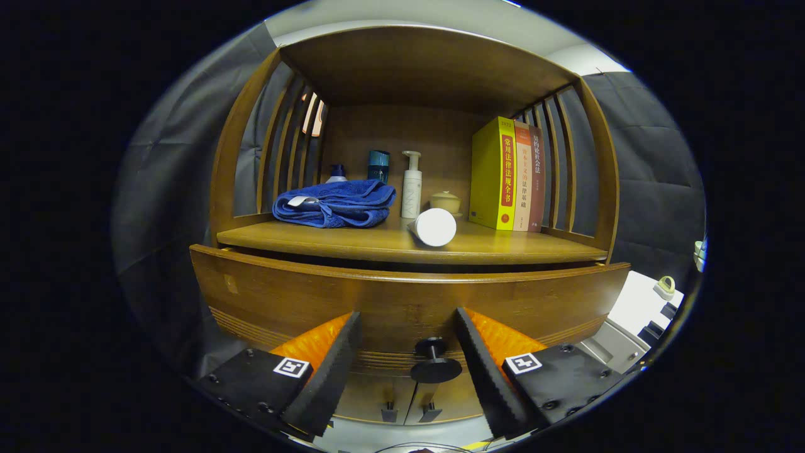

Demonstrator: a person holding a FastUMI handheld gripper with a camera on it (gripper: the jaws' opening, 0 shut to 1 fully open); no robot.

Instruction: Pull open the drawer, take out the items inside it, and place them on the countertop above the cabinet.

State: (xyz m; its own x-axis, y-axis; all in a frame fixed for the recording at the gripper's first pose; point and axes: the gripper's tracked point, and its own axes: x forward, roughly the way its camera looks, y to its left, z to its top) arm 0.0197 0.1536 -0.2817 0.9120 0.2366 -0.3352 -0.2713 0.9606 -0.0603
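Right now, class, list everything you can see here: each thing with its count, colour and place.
drawer: one, brown wood, below the countertop, slightly pulled out
knob: one, black, on the drawer front, between the fingers
countertop: one, brown wood, above the drawer
towel: one, blue, folded, on the countertop
white cylinder: one, lying at the front of the countertop
pump bottle: one, white, behind the cylinder
books: three, yellow, orange, dark red, upright
lidded cup: one, beige, beside the books
gripper: one, fingers open, either side of the knob
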